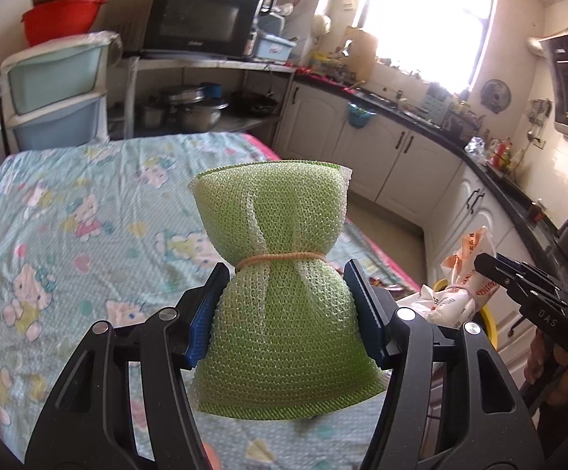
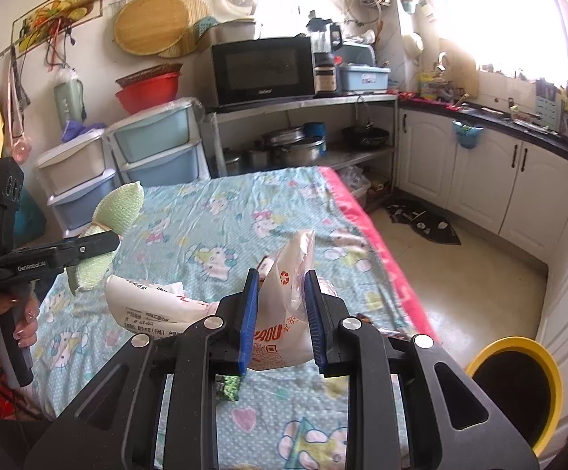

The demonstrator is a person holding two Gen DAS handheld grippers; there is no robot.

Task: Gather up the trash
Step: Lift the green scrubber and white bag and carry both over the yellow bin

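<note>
My left gripper point(image 1: 285, 274) is shut on a green foam-mesh bundle point(image 1: 280, 243) tied with a rubber band, held above the table. It also shows in the right wrist view point(image 2: 117, 211), at the left, clamped by the left gripper point(image 2: 103, 244). My right gripper point(image 2: 282, 286) is shut on a white plastic bag point(image 2: 284, 305) with red print, held above the table. The bag point(image 1: 460, 286) and right gripper point(image 1: 491, 266) show at the right of the left wrist view. A yellow-rimmed black bin point(image 2: 515, 387) stands on the floor at lower right.
The table point(image 2: 244, 211) has a blue cartoon-print cloth. A small green wrapper point(image 2: 227, 387) lies on it under my right gripper. Plastic drawers point(image 2: 154, 149), a microwave shelf point(image 2: 268, 70) and white cabinets point(image 2: 479, 172) surround it. A dark mat point(image 2: 425, 223) lies on the floor.
</note>
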